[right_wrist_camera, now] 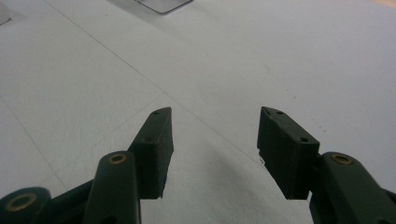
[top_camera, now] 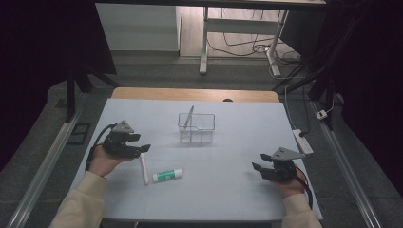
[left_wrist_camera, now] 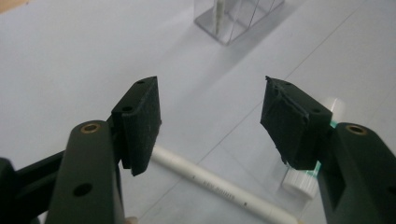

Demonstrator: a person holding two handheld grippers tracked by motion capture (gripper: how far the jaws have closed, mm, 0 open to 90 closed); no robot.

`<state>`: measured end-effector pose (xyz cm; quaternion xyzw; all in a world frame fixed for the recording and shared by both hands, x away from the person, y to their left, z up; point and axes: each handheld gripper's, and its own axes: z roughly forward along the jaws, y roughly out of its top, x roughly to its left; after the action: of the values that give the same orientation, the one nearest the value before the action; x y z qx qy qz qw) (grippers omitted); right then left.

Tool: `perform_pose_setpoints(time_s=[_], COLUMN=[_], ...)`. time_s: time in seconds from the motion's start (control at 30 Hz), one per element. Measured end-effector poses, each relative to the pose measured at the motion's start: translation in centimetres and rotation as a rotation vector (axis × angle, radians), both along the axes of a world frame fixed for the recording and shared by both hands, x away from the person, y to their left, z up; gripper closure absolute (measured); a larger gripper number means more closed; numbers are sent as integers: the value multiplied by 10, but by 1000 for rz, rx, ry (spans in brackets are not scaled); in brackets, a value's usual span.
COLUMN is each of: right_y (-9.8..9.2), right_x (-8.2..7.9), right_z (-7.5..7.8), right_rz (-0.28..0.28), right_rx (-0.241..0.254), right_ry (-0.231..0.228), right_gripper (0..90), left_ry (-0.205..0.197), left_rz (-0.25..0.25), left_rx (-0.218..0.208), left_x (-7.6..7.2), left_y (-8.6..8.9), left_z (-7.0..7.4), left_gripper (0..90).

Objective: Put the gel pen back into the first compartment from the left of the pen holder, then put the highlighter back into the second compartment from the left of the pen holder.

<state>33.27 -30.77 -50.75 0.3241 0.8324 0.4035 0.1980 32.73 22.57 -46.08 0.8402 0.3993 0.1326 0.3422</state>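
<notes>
Two items left on the table [top_camera: 247, 137]: a white pen [top_camera: 144, 169] and a green-labelled tube [top_camera: 167, 175], side by side near the left gripper [top_camera: 142, 148], jaws spread, over the pen. One pen-like stick is already in the clear organiser [top_camera: 196, 128]. Right gripper [top_camera: 259, 164]: jaws spread, empty, well apart. Tube label unreadable; organiser cut off in gripper views.
</notes>
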Motion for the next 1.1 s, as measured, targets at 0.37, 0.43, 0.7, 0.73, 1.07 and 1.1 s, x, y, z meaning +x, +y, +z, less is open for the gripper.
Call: perform_pose_setpoints(time_s=[0.37, 0.43, 0.7, 0.73, 1.07, 1.1], right_y=[-1, -1, -4, -5, -6, -6], right_x=[0, 0, 0, 0, 0, 0], right_z=[1, 1, 3, 3, 2, 2], right_rz=[10, 14, 19, 15, 6, 8], right_rx=[13, 13, 18, 14, 10, 14], right_ry=[-2, -5, -10, -13, -7, -4], right_gripper=[448, 447, 448, 447, 448, 448], left_ry=[113, 123, 168, 171, 199, 202], left_rz=[117, 139, 212, 215, 225, 226], left_rx=[24, 39, 56, 57, 54, 54], left_x=[2, 3, 10, 11, 18, 18], left_y=[7, 6, -1, -2, -8, -9], left_z=[-11, -13, -22, -23, -31, -32], left_gripper=[368, 364, 344, 342, 326, 326])
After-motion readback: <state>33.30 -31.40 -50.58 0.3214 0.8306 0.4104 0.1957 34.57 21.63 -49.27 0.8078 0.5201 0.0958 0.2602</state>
